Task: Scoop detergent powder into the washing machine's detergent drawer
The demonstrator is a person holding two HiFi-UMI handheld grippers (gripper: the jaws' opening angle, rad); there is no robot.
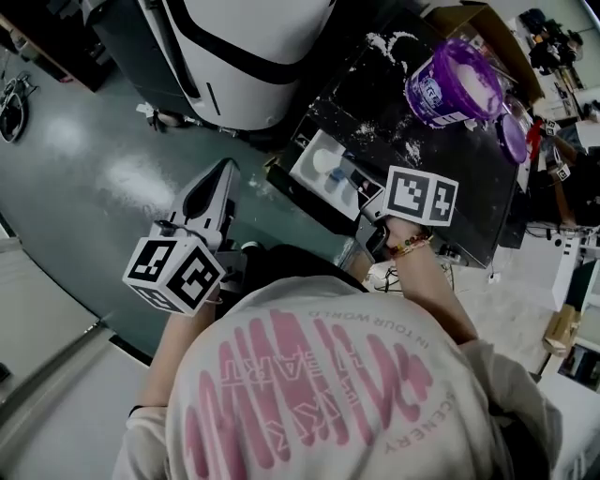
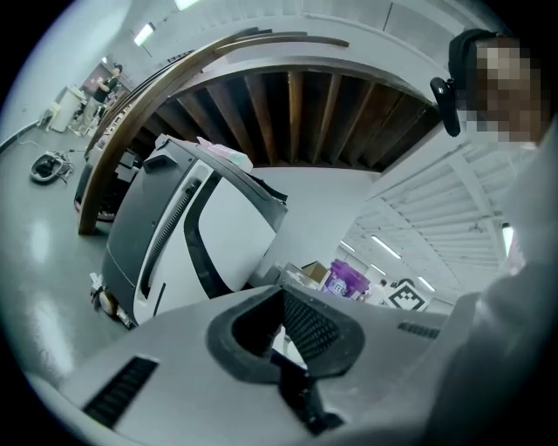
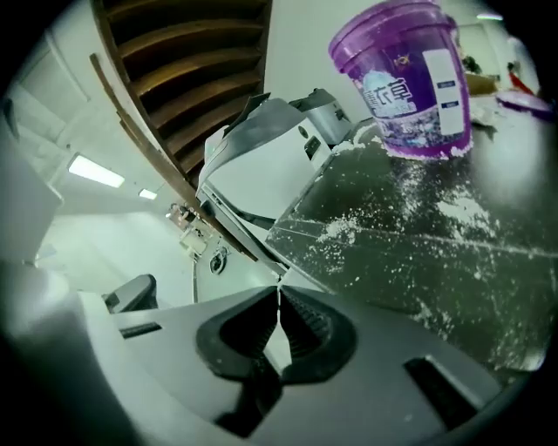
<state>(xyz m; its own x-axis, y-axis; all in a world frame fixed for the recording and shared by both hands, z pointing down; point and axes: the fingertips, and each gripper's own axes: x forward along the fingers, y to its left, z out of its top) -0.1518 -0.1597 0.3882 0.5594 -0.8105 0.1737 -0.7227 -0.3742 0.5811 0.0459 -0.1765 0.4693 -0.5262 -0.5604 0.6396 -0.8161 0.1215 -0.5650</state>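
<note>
1. Left gripper (image 2: 281, 293): the finger pads meet at the tips, and no object is between them. It points almost level at a large white housing with a black stripe (image 1: 239, 56). Its marker cube (image 1: 173, 274) sits low at the left of the head view.
2. Right gripper (image 3: 279, 292): the fingers are closed tip to tip and grip nothing. It is angled down toward the near edge of the washing machine top (image 1: 459, 202).
3. Detergent drawer (image 1: 302, 171): pulled out at the left edge of the dark machine top, between the white housing and the right gripper's marker cube (image 1: 422, 195). White compartments and a blue part show inside.
4. Detergent tub (image 1: 433, 96): purple and uncovered, with white powder inside. It stands upright at the far end of the machine top, well apart from both grippers. Its purple lid (image 1: 513, 139) lies just beside it.
5. Spilled powder (image 1: 389, 39): scattered in streaks and specks over the dark top around the tub.
6. Obstructions: in the head view the right marker cube and wrist, with a beaded bracelet (image 1: 411, 246), cover the right gripper's jaws. The person's white printed shirt (image 1: 319, 394) fills the lower frame.
7. Surroundings: a cardboard box (image 1: 469, 17) stands behind the tub, and the grey-green floor (image 1: 84, 159) lies to the left.
</note>
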